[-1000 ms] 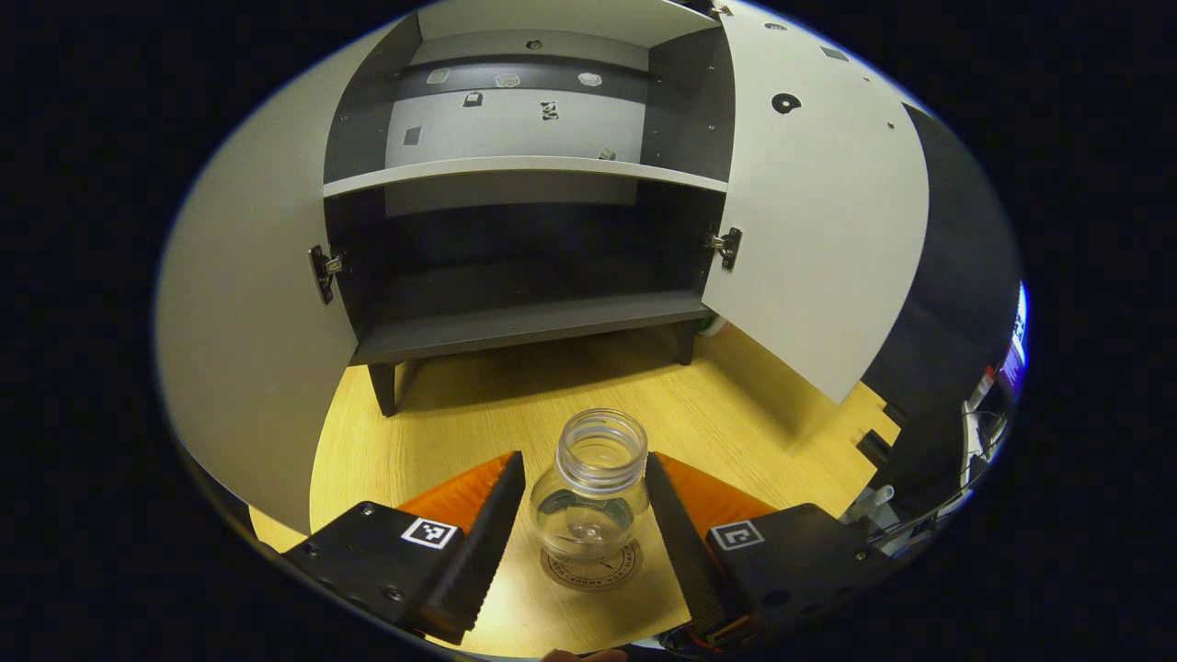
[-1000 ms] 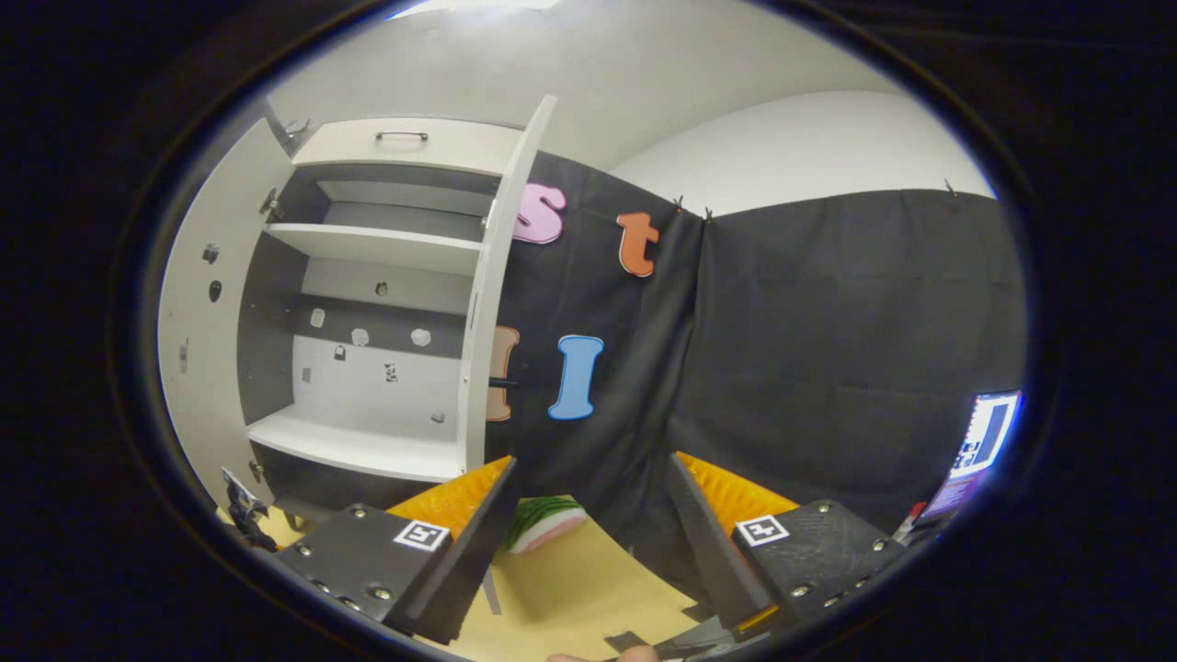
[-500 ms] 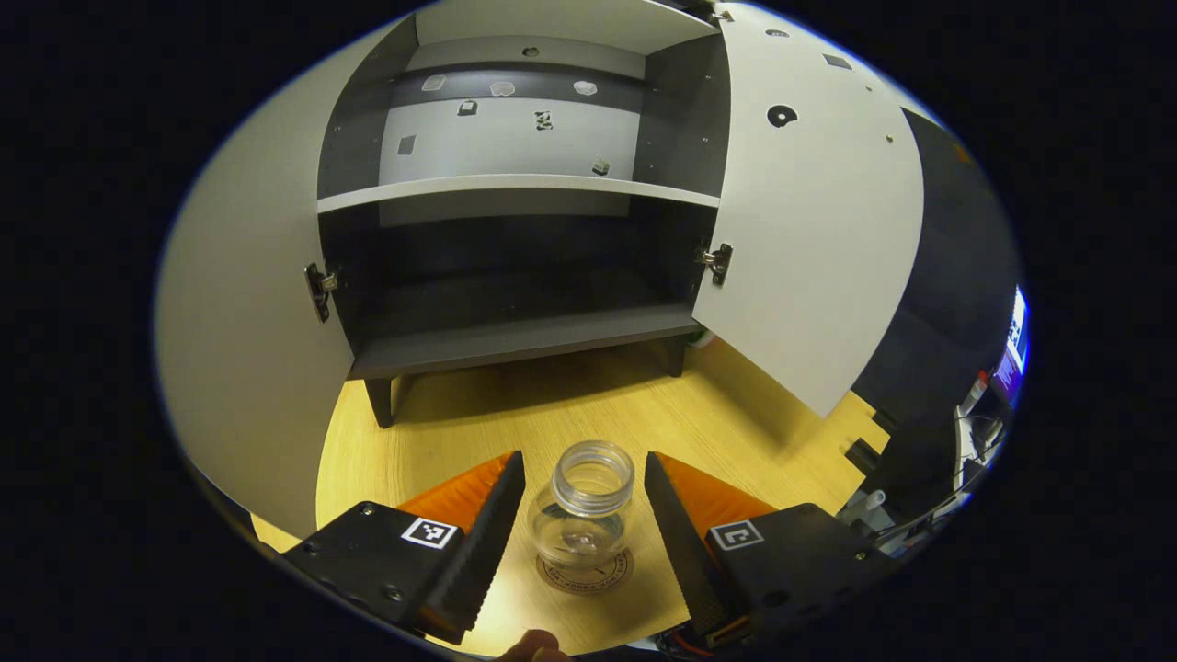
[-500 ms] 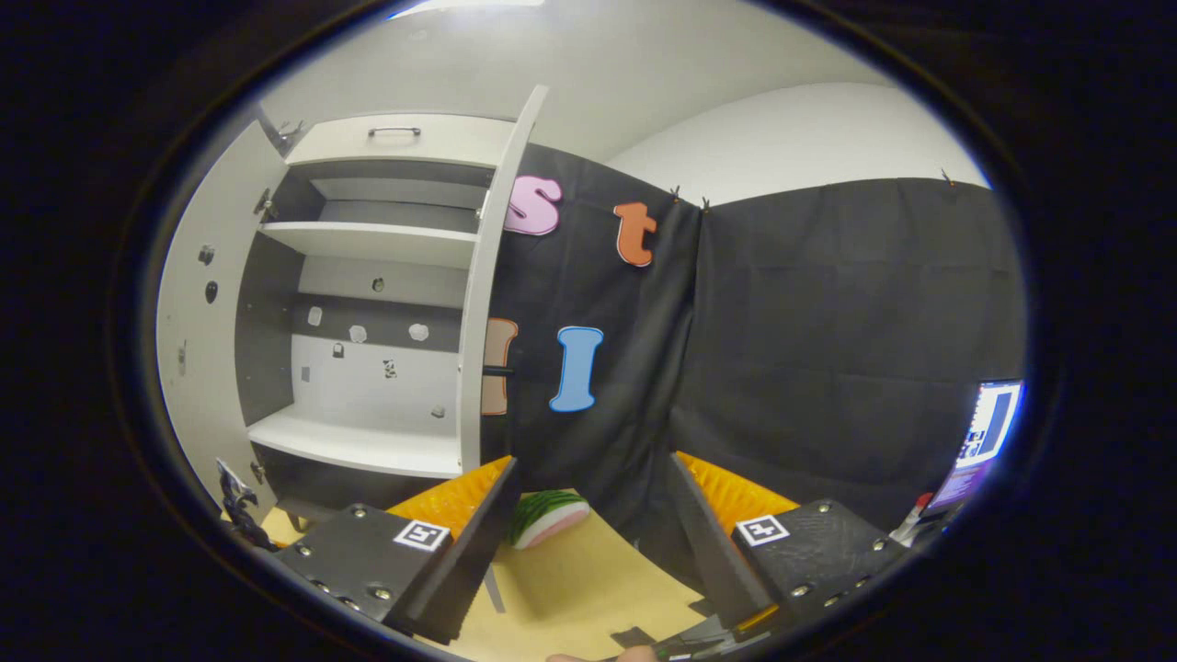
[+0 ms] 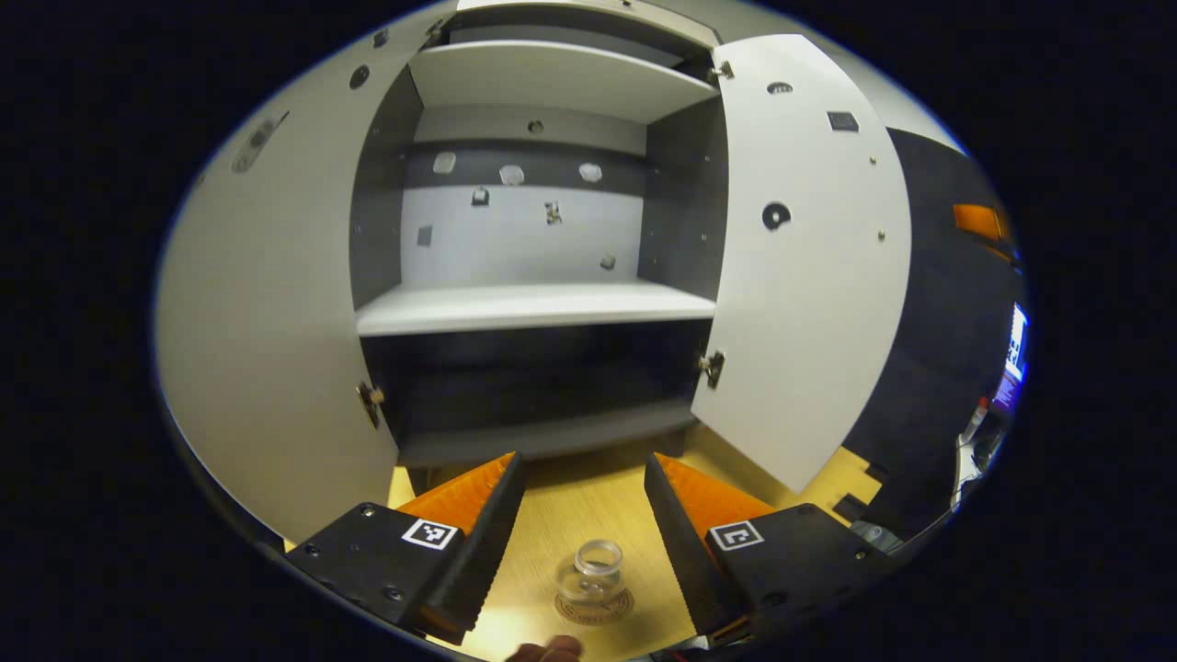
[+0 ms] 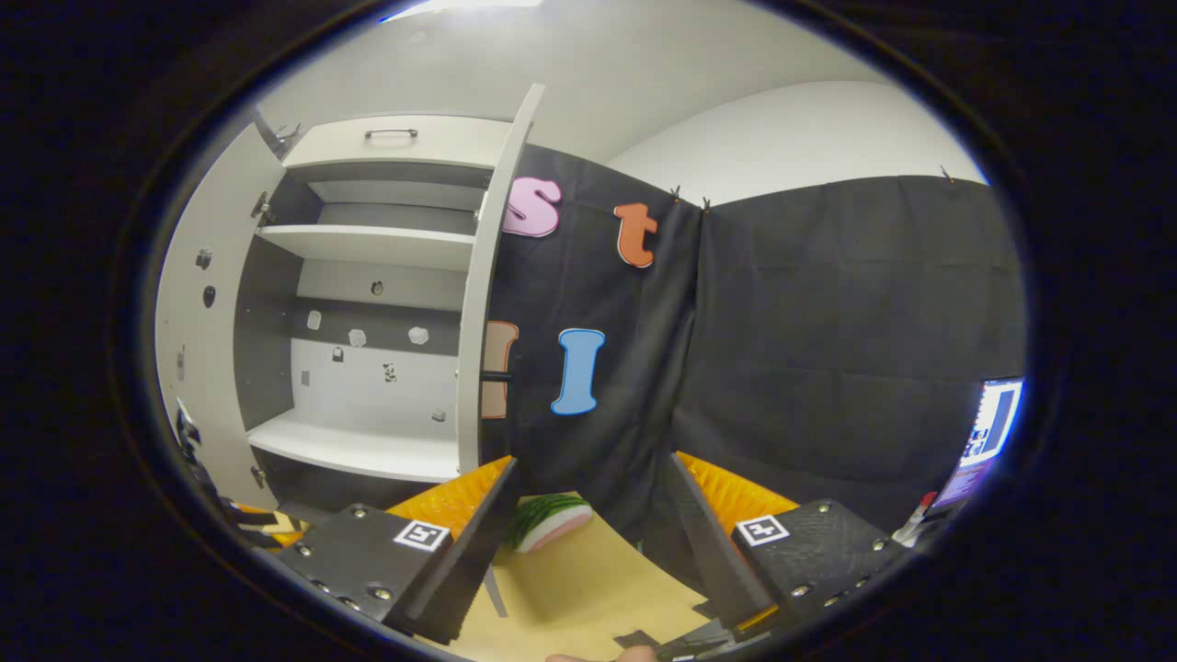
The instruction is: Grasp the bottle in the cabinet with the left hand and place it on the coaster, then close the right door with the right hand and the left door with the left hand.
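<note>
The bottle (image 5: 596, 572) stands upright on the coaster (image 5: 594, 608) on the wooden table (image 5: 570, 501), mouth up, with nothing touching it. My left gripper (image 5: 582, 529) hangs above it with its fingers spread wide, and the bottle sits low between them, clear of both. So the placing looks done, and I judge the next step to be the doors. My right gripper (image 6: 588, 538) is also spread and holds nothing. In the right gripper view the right door (image 6: 483, 303) stands up and to the left of my fingers, swung out so I see it almost edge-on, a tall thin strip running top to bottom, with its small dark handle (image 6: 497, 377) sticking toward the black cloth. My right gripper faces the outer side of that door, which is the side to push on, while my left faces the open cabinet (image 5: 533, 303) straight on, so the right is better placed for it. The push should go leftward in the right gripper view, toward the shelves. In the left gripper view the left door (image 5: 276, 303) is swung wide at my left and waits its turn. A slice of toy watermelon (image 6: 549, 517) lies on the table just beyond my right fingers, below the door's edge, and I would keep clear of it.
</note>
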The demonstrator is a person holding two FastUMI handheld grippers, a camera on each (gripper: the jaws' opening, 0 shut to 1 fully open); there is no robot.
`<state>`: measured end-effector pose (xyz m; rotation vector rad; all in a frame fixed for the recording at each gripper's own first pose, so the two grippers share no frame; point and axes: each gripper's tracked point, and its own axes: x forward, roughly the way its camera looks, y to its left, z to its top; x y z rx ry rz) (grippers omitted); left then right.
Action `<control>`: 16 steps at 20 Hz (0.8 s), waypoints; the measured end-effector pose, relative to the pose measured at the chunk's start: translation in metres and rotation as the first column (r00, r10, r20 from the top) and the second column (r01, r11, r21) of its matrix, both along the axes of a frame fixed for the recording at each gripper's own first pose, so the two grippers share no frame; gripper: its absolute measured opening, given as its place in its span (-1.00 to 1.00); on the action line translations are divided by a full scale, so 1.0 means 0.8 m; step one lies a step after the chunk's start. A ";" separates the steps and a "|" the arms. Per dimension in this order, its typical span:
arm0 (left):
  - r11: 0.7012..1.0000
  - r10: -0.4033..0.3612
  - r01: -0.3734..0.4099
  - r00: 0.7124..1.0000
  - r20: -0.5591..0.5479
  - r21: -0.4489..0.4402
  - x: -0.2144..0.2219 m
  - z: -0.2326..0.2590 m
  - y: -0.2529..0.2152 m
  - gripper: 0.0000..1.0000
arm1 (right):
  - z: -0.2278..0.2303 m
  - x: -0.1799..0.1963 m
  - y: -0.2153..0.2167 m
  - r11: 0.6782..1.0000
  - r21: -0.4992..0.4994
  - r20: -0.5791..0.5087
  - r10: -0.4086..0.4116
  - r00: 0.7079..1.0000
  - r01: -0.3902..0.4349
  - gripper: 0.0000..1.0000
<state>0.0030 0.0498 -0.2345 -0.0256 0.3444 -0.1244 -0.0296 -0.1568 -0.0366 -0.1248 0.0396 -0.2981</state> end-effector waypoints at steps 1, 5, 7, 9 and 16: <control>1.000 0.011 -0.011 0.999 0.044 -0.003 0.004 0.033 0.002 0.69 | 0.004 0.005 0.000 1.000 0.000 0.008 0.006 1.000 -0.006 0.96; 0.998 0.058 -0.055 0.983 0.174 -0.021 0.001 0.143 0.009 0.67 | 0.021 0.039 0.008 0.998 -0.010 0.032 0.055 0.998 -0.055 0.90; 0.996 0.093 -0.094 0.977 0.193 -0.004 -0.009 0.176 0.021 0.67 | 0.025 0.056 0.011 0.997 -0.009 0.040 0.077 0.996 -0.077 0.90; 0.991 0.124 -0.131 0.971 0.207 0.018 -0.025 0.202 0.032 0.67 | 0.024 0.072 0.018 0.994 0.007 0.039 0.111 0.993 -0.112 0.90; 0.968 0.226 -0.244 0.943 0.245 0.049 -0.073 0.244 0.067 0.67 | 0.017 0.097 0.036 0.971 0.075 0.020 0.228 0.974 -0.229 0.90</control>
